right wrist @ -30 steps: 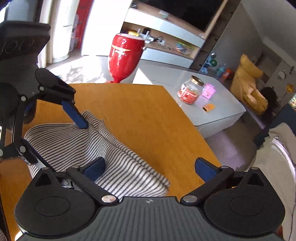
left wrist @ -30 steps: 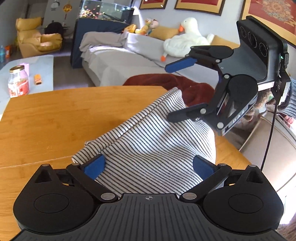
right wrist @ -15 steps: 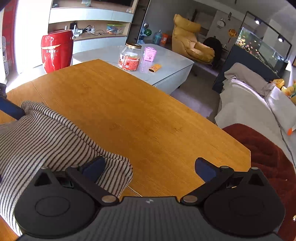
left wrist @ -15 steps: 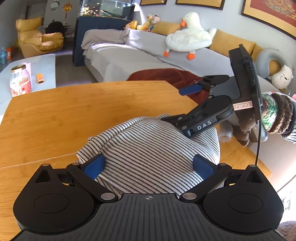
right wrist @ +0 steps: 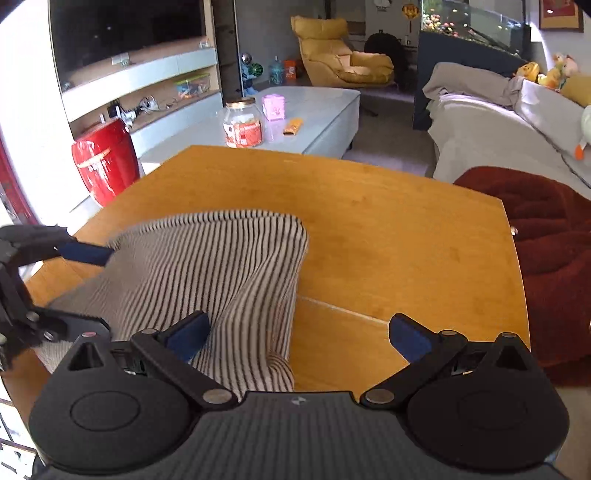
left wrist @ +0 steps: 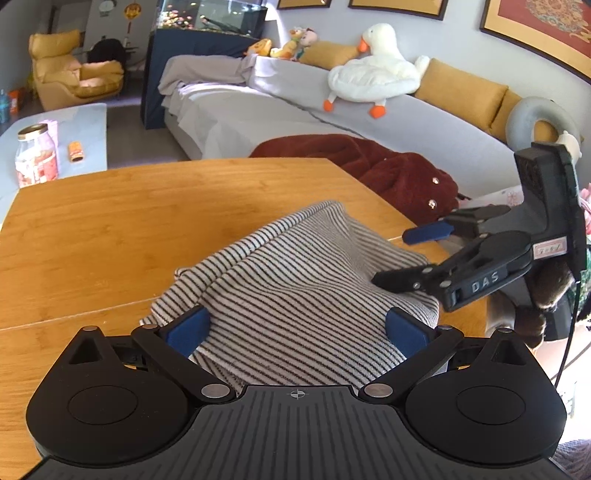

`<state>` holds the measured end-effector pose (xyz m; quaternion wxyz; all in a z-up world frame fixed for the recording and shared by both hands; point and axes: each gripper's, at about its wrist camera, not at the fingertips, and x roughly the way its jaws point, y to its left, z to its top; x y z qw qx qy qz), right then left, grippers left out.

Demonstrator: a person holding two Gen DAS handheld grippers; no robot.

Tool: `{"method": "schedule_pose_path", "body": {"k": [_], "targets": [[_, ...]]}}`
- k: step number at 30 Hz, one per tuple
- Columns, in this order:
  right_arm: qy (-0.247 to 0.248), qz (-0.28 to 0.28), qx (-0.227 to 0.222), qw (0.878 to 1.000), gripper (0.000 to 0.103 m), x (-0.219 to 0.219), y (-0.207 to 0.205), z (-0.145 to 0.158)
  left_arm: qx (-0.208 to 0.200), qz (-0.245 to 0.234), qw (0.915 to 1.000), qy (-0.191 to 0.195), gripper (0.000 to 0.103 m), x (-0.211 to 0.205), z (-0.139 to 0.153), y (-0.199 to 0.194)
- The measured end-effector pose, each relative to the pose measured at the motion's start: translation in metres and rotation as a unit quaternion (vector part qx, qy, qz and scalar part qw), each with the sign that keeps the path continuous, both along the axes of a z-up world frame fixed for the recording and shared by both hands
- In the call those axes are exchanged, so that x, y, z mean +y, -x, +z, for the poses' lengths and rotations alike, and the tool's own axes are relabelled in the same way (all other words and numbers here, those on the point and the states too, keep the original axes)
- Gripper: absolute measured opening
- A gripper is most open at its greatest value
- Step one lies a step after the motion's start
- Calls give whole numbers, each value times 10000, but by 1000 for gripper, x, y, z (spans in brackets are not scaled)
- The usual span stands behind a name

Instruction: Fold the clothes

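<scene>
Jaws spreading wide on both, L gripper [left wrist: 295, 328] straddling striped garment [left wrist: 295, 291] w/o pinching, R gripper [right wrist: 299, 332] hovering at cloth's edge, lower finger touching fabric, on wooden table [right wrist: 388, 221].

A grey sofa [left wrist: 280, 122] runs along the far wall, with mustard cushions [left wrist: 461, 92], a white plush duck [left wrist: 373, 79] and a dark red blanket [left wrist: 373, 166] on it. A yellow armchair [right wrist: 343, 66] stands by a fish tank [right wrist: 469, 14]. Sunlight falls on the pale coffee table [right wrist: 317, 110], near a red stool [right wrist: 105, 162] and the TV shelves [right wrist: 147, 85].
</scene>
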<state>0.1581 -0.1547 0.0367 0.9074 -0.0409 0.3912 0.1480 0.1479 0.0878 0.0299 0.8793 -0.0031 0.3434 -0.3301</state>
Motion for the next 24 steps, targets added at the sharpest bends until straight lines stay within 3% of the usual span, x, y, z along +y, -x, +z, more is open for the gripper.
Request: {"method": "schedule_pose_path", "body": {"k": [5,10,16,20,24], "targets": [[-122,-195,-38,9997,103,2,8,-6,-3,9,10000,14,103,-1,-2,0],[-705,-419,476,9955,103,-15,-1,-9,-19,27,10000,36,103,-1,-2,0],[-2138,-1036,1466,9602,103,-59,8,-10,27,51,9997,230,103,6,-5,1],[-2355,-828,1958,9483,103,-57,28,-19,34,48,9996,275,103,7,-5,0],[-2549,-585,1992,9444,101,-37,30,-21,59,59,9993,354,103,10,-4,2]]}}
